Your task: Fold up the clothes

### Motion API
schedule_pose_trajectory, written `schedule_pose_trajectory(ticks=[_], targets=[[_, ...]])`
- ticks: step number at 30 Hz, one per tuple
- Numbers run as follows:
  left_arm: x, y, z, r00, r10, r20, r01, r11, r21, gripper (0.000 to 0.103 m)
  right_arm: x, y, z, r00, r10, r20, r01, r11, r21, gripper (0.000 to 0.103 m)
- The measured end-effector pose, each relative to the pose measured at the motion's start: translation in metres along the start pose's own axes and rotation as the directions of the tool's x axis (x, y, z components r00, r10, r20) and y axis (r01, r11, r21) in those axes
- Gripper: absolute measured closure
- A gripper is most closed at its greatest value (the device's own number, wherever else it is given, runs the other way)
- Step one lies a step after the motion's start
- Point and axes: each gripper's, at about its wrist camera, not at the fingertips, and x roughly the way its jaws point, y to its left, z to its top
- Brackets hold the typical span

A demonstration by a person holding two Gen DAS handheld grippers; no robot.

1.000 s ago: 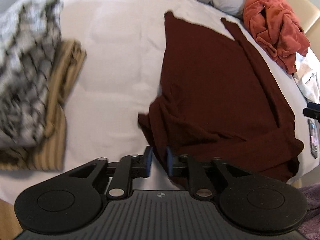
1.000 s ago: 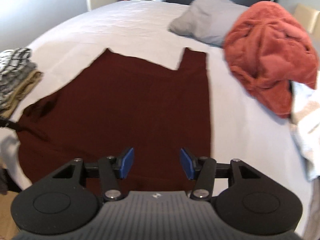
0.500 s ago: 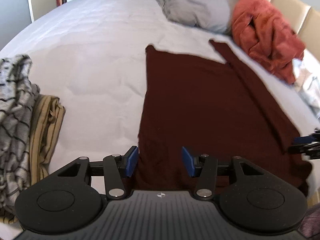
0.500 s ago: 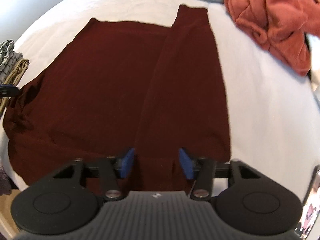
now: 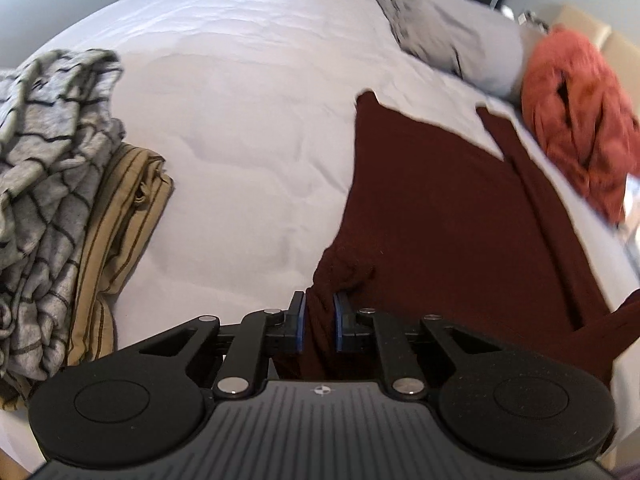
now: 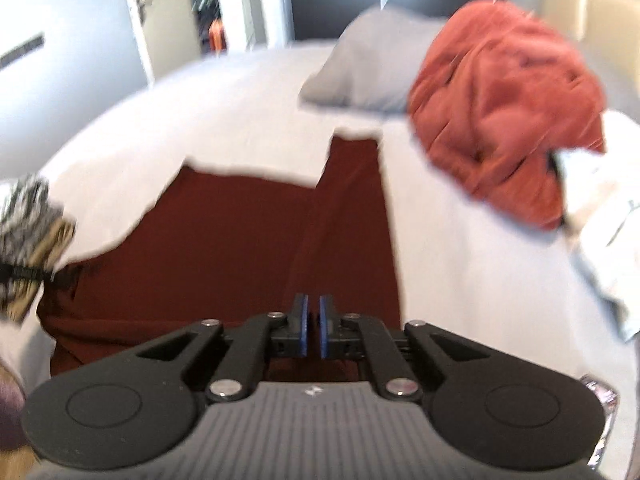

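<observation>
left wrist view: one maroon garment (image 5: 440, 216), two folded clothes stacked, one pillow (image 5: 452, 40). left gripper (image 5: 319, 312) closing on a maroon bunch; right gripper (image 6: 313, 320) pinches its hem.

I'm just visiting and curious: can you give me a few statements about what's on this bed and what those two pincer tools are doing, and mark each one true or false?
1. The dark red garment lies spread on the white bed. True.
2. The left gripper hangs clear of any cloth. False: its jaws are closing on a bunched edge of the dark red garment.
3. An orange-red garment sits crumpled near a grey pillow. True.
4. The grey checked garment lies on top of the dark red one. False: it sits apart on a tan striped garment, with bare bed between.
5. The right gripper stands wide open. False: its jaws are shut, with dark red cloth at them.
</observation>
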Motion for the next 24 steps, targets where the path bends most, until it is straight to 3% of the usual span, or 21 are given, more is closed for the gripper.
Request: schedule_pose_trajectory(ticks=[3, 6, 12, 14, 17, 18, 21, 24], targets=[[0.001, 0.011, 0.003, 1.0, -0.023, -0.003, 0.023, 0.998, -0.066, 0.092, -0.009, -0.007, 0.001, 1.0, -0.016, -0.006, 0.016, 1.0, -0.024, 0.096], [0.008, 0.016, 0.004, 1.0, -0.021, -0.017, 0.019, 0.995, -0.095, 0.092, 0.003, -0.013, -0.013, 0.991, -0.041, -0.13, 0.032, 0.997, -0.064, 0.099], [0.015, 0.017, 0.003, 0.999, -0.024, -0.035, 0.02, 0.993, -0.117, 0.091, 0.04, -0.009, -0.062, 0.918, -0.003, -0.398, -0.064, 0.986, -0.154, 0.099], [0.016, 0.016, 0.003, 0.999, -0.02, -0.038, 0.015, 0.993, -0.117, 0.09, 0.041, -0.01, -0.067, 0.909, 0.004, -0.416, -0.076, 0.985, -0.158, 0.095], [0.015, 0.013, 0.002, 0.999, -0.01, -0.038, 0.006, 0.994, -0.106, 0.087, 0.033, -0.015, -0.061, 0.922, 0.007, -0.388, -0.068, 0.988, -0.142, 0.094], [0.013, 0.012, 0.002, 0.999, -0.005, -0.032, 0.001, 0.995, -0.098, 0.086, 0.03, -0.018, -0.057, 0.931, 0.007, -0.366, -0.059, 0.99, -0.131, 0.089], [0.009, 0.01, 0.002, 1.0, 0.014, -0.014, -0.015, 0.997, -0.078, 0.081, 0.023, -0.02, -0.047, 0.96, 0.009, -0.279, -0.047, 0.991, -0.129, 0.05], [0.006, 0.012, 0.001, 1.0, 0.014, -0.006, -0.014, 0.996, -0.091, 0.08, 0.032, -0.014, -0.046, 0.97, 0.01, -0.244, -0.052, 0.984, -0.168, 0.054]])
